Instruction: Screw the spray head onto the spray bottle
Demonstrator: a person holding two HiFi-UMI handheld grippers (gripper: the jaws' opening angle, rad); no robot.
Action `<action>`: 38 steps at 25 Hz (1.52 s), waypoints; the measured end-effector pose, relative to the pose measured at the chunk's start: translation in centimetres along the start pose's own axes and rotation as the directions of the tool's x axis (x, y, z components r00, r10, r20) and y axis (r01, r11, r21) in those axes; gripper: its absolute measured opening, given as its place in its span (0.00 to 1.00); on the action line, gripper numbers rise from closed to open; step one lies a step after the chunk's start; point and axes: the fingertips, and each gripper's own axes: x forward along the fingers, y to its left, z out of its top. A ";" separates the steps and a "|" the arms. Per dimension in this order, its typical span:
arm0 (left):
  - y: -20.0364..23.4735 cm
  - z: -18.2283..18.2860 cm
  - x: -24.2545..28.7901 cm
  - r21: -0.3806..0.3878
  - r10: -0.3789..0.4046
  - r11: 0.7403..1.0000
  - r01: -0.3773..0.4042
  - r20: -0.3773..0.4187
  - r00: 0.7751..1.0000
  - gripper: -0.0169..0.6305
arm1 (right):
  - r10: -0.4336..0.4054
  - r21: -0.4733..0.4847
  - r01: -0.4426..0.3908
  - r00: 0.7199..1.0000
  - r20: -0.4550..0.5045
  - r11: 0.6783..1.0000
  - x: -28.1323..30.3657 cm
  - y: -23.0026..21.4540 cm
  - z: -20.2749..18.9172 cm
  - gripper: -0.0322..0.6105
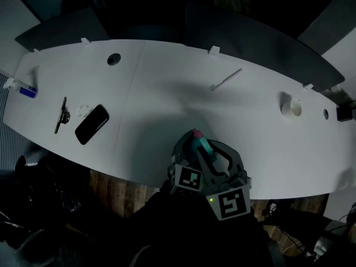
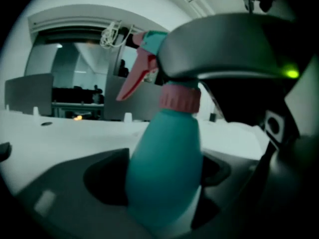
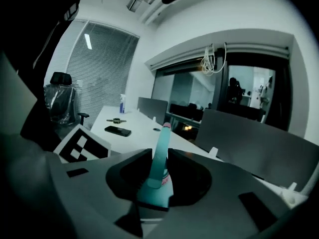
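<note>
Starting with the head view: where is the spray bottle (image 1: 201,147) sitting? (A)

It is being held just above the table (image 1: 167,82), well to the right of the phone (image 1: 92,124) and nearer the person than the phone. The left tongs (image 1: 188,156) and right tongs (image 1: 211,154) are both crowding round it. This view is too dark for reading the jaws. (B)

Moving to the left gripper view: what is the left pair doing? (A)

Its jaws are standing wide and pressing on either side of the teal body, holding it roughly upright. The spray head (image 2: 149,51) is sitting on top, with its pink collar (image 2: 180,97) lying on the neck. The right tongs are reaching over the head from above. (B)

And the right gripper view? (A)

The jaws are standing roughly half closed and clamping the top of the spray head between them. The nozzle is pointing away, and the phone is lying beyond it to the left. (B)

Which step are we logging? (A)

I am judging it as the screwing itself, under way. The collar is looking seated, but its tightness is not readable. The next move is calling for the right pair turning the head about the bottle's axis while the left pair is stopping the body from spinning. Head and neck need lining up so the thread is not crossing. (B)
</note>
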 end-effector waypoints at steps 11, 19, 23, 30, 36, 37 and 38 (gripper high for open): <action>-2.4 -1.4 -0.1 0.195 -0.530 0.810 0.553 -0.158 0.833 0.68 | 0.397 0.188 -0.395 0.917 0.027 0.899 0.8 0.5 0.2 0.21; -0.5 0.1 0.7 0.089 -0.146 0.985 0.145 0.010 0.989 0.65 | 0.074 0.056 -0.081 0.991 0.114 0.995 0.6 -0.1 0.5 0.21; -0.3 -0.1 0.8 0.072 -0.118 0.990 0.118 0.000 0.993 0.65 | 0.043 0.087 -0.055 0.990 0.134 0.995 0.3 0.0 -0.1 0.21; -0.6 -0.2 0.6 0.084 -0.151 0.985 0.151 -0.013 0.989 0.65 | 0.144 0.075 -0.148 0.988 0.056 0.986 0.4 0.4 -1.2 0.28; -0.6 -0.1 0.7 0.087 -0.159 0.983 0.160 -0.012 0.987 0.65 | 0.163 0.197 -0.169 0.986 0.046 0.966 0.8 -0.1 -1.0 0.28; -0.7 -0.1 0.7 0.087 -0.160 0.983 0.160 -0.011 0.987 0.65 | 0.168 0.193 -0.172 0.985 0.041 0.966 0.8 -0.1 -1.0 0.26; -0.7 -0.1 0.7 0.086 -0.160 0.983 0.161 -0.009 0.987 0.65 | 0.171 0.179 -0.175 0.985 0.036 0.968 0.8 -0.1 -1.0 0.26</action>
